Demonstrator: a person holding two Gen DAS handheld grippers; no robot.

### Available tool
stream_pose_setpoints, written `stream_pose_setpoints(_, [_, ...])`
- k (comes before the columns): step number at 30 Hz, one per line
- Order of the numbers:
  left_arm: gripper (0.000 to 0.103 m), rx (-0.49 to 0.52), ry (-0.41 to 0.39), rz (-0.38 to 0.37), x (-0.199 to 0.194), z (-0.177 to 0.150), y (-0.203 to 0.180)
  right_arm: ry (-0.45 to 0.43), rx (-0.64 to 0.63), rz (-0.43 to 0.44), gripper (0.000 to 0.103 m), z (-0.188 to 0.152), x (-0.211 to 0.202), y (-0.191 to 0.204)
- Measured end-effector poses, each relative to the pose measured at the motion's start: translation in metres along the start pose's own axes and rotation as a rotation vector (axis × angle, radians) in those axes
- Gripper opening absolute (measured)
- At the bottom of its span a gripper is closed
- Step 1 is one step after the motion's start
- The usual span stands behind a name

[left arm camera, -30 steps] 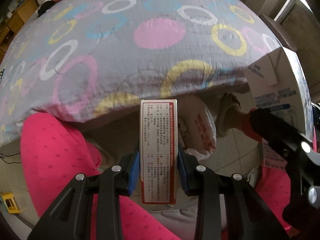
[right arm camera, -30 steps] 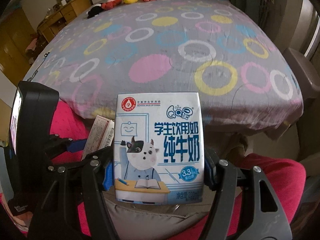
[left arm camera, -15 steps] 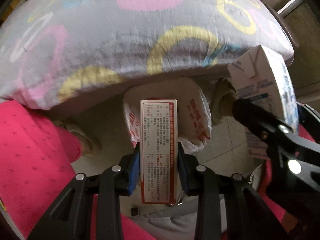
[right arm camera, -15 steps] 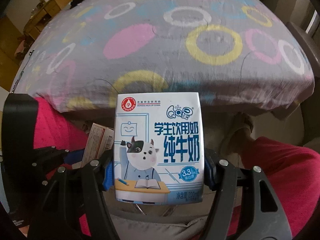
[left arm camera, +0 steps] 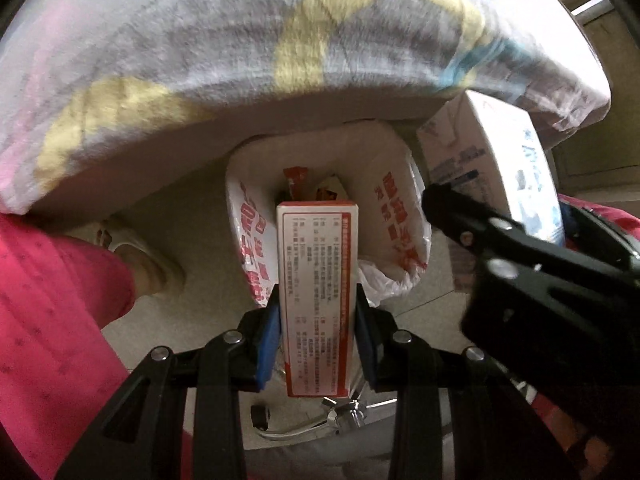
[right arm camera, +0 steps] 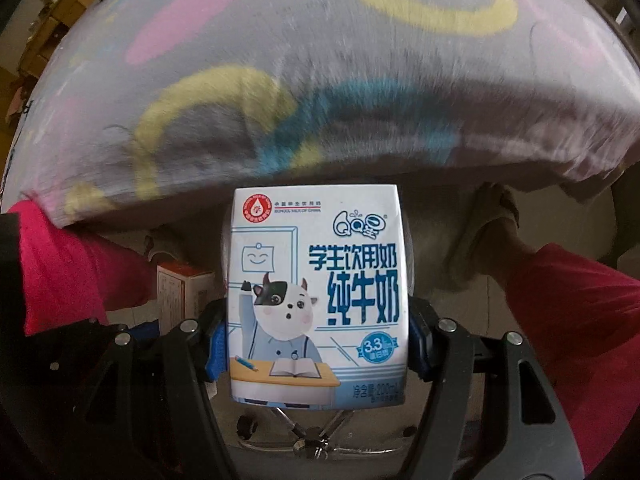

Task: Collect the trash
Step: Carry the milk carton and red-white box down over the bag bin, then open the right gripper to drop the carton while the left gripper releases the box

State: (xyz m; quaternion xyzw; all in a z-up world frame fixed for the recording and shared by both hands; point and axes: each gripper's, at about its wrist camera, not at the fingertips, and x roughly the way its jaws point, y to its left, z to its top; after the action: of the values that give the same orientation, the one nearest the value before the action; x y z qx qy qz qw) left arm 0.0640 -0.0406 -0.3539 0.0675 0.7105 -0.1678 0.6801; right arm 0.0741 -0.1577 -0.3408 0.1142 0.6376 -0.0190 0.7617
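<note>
My left gripper [left arm camera: 318, 308] is shut on a narrow red and white medicine box [left arm camera: 316, 280], held upright just in front of the open mouth of a white trash bag [left arm camera: 396, 208] with red print on the floor. Wrappers lie inside the bag. My right gripper [right arm camera: 318, 336] is shut on a blue and white milk carton [right arm camera: 318, 292] with a cartoon cow. The carton also shows in the left wrist view [left arm camera: 492, 168], right of the bag. The medicine box shows at the left in the right wrist view [right arm camera: 176, 292].
A bed with a grey ringed cover [left arm camera: 240, 60] overhangs the bag from behind. The person's legs in pink trousers [left arm camera: 52, 320] and slippered feet [left arm camera: 152, 264] flank the bag on the tiled floor. A chair base [left arm camera: 344, 416] lies below.
Both grippers have tilted down and moved forward towards the floor. The trash bag has come fully into view and closer. Both grippers keep their hold.
</note>
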Motion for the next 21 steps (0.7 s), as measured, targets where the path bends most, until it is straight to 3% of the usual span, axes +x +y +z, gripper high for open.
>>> stream_pose_setpoints(21, [0.033, -0.007, 0.084, 0.021, 0.038, 0.019, -0.004, 0.133, 0.063, 0.023, 0.065, 0.014, 0.072, -0.01])
